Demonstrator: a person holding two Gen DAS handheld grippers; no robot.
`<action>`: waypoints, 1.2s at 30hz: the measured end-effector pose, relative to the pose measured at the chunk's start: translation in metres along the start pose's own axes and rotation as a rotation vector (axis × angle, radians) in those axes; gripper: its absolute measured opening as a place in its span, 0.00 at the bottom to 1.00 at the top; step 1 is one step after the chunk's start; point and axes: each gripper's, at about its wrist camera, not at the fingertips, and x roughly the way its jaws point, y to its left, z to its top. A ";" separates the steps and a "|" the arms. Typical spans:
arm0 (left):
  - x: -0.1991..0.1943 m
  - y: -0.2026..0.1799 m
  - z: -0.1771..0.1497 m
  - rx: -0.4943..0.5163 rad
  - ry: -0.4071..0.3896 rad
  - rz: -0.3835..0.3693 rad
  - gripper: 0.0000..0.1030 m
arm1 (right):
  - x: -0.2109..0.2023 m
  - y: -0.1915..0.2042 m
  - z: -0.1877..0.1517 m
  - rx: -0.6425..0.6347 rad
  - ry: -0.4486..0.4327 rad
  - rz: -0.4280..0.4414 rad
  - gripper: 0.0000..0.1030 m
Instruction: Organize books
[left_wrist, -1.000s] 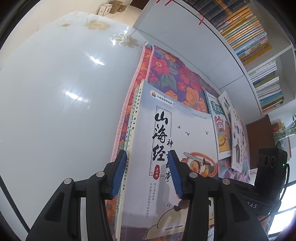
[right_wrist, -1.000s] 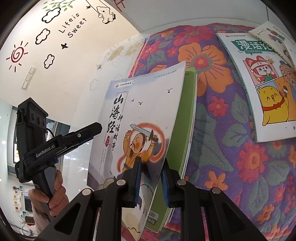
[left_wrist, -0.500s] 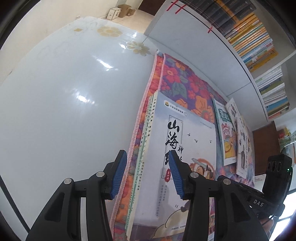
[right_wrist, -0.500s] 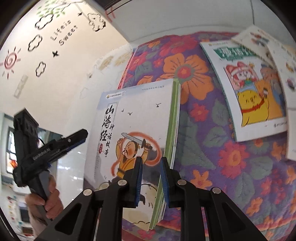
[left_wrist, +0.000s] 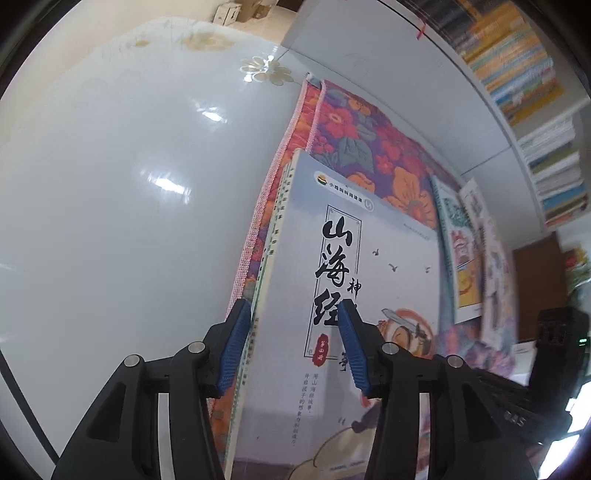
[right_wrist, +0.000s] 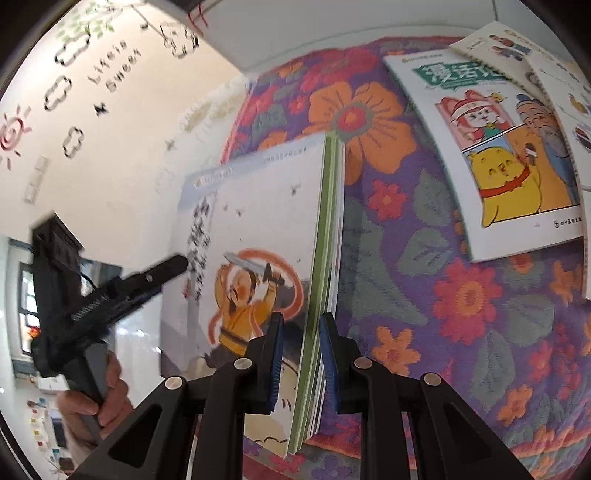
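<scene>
A: Noting legible writing first. The top book (left_wrist: 369, 295) of the stack is showing large black brush characters down its pale cover, 山海经, with a small red seal below and a cartoon swordsman in yellow inside an orange ring.

B: Confirmed in the right wrist view, where the title is blurring. The second book (right_wrist: 491, 155), lying flat further right, is reading 漫话 in white on a green banner, above cartoon panels with a yellow chick. The wall decal is spelling "Life is Sweet", beside outlined clouds and a red spiral sun.

A: Materials. The floral mat (left_wrist: 354, 147) is looking woven, purple ground with orange and red flowers, and a pink knitted edge. It is lying on a glossy white surface (left_wrist: 129, 203) that is reflecting ceiling lights.

B: Location of the stack: it is sitting at the mat's left edge, the top cover tilting up, and green-edged thinner books are showing underneath.

A: The left gripper (left_wrist: 291, 347), black arms with ribbed blue pads, is straddling the spine side of the stack. Its fingers are opening; the book is between them, but I am seeing a gap at the right pad, so no grip.

B: The right gripper (right_wrist: 301, 358) is closing its fingers narrowly over the stack's fore-edge; the pages are sitting between the pads, apparently pinched. A hand (right_wrist: 92, 402) is holding the other gripper's handle at lower left.

A: The bookshelf (left_wrist: 517, 74) at upper right is holding rows of thin, colourful spines, too blurred to read.
</scene>
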 end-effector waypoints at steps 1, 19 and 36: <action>0.001 -0.003 0.000 0.011 0.002 0.018 0.44 | 0.001 0.002 0.000 -0.009 -0.003 -0.012 0.22; -0.024 -0.033 0.011 0.034 -0.088 0.151 0.45 | -0.043 -0.043 0.002 0.061 -0.096 0.033 0.23; 0.070 -0.250 -0.025 0.232 0.013 -0.081 0.46 | -0.171 -0.229 -0.023 0.286 -0.252 -0.082 0.23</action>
